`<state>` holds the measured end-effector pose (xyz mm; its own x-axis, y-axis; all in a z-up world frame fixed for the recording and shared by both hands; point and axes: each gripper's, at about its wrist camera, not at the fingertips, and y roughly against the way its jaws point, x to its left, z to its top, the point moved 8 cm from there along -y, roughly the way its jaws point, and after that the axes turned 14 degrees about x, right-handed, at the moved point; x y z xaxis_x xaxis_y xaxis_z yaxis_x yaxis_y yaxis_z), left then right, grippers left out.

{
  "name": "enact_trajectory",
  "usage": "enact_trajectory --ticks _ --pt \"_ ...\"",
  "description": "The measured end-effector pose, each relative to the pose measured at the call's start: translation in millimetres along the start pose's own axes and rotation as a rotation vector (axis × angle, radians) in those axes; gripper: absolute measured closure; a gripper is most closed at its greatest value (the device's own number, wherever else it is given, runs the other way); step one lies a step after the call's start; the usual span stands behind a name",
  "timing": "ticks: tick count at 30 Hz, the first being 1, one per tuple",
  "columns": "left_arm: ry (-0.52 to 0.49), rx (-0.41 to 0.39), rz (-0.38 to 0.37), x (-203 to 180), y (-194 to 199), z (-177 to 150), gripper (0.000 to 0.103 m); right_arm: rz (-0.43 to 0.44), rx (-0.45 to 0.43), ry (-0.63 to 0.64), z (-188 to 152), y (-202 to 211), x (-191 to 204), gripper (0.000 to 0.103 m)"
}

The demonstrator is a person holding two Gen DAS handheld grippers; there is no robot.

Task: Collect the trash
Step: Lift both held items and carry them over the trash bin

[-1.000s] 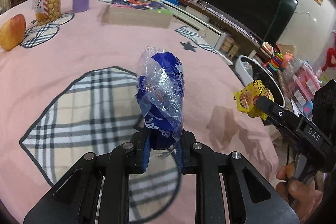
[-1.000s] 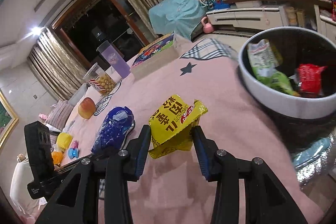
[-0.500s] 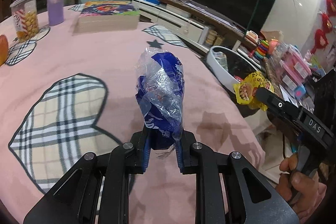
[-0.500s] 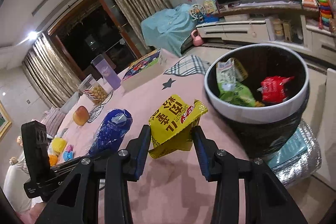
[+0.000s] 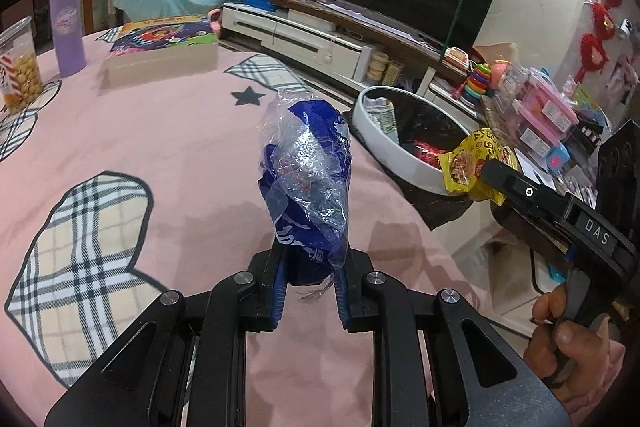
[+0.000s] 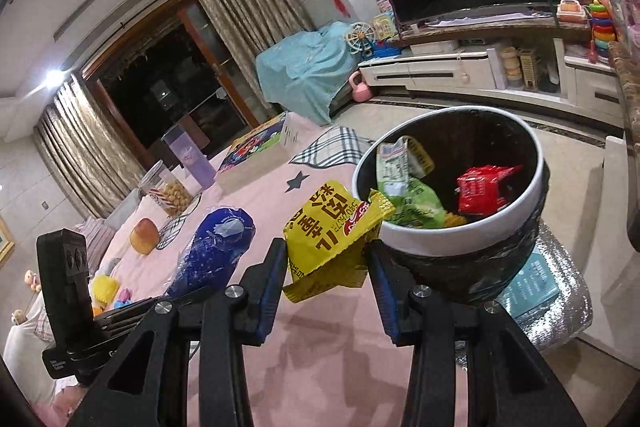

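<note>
Blue crinkled plastic wrapper [image 5: 306, 183] stands upright in the left wrist view, pinched at its base by the left gripper [image 5: 308, 293] jaws above the pink-clothed bench [image 5: 168, 155]. At two o'clock the white-rimmed trash bin [image 5: 384, 155] sits past the bench edge, the right gripper [image 5: 486, 173] at three o'clock carrying a yellow snack packet [image 5: 466, 167] beside its rim.

Right wrist view: right gripper [image 6: 328, 281] jaws pinch the yellow snack packet [image 6: 332, 235], touching the trash bin [image 6: 424, 243] rim at one o'clock; green and red wrappers lie inside. Blue wrapper [image 6: 216, 251] shows at nine o'clock.
</note>
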<state>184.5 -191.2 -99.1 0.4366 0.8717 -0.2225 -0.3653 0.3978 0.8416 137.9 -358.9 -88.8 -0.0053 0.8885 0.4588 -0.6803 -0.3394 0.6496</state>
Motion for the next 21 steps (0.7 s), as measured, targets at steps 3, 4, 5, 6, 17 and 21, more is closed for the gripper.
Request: enact_trajectory --ticks 3,4,5,6,17,21 --pt "-0.015 -0.001 -0.001 -6 -1 3 0.085 -0.007 -0.006 -0.005 2 4 -6 0.061" --pt "-0.020 0.000 0.000 -9 -1 4 0.085 -0.008 -0.007 -0.008 3 4 -7 0.061" --pt "-0.023 0.000 -0.002 -10 -2 5 0.085 -0.010 -0.011 -0.011 3 6 -9 0.061" --pt "-0.026 0.000 -0.003 -11 -2 6 0.085 -0.011 -0.014 -0.012 4 7 -10 0.061" --pt "-0.064 -0.001 -0.010 -29 -5 14 0.085 -0.022 -0.023 -0.021 10 10 -20 0.061" --pt "-0.076 -0.002 -0.010 -34 -5 18 0.085 -0.024 -0.032 -0.024 13 13 -21 0.061"
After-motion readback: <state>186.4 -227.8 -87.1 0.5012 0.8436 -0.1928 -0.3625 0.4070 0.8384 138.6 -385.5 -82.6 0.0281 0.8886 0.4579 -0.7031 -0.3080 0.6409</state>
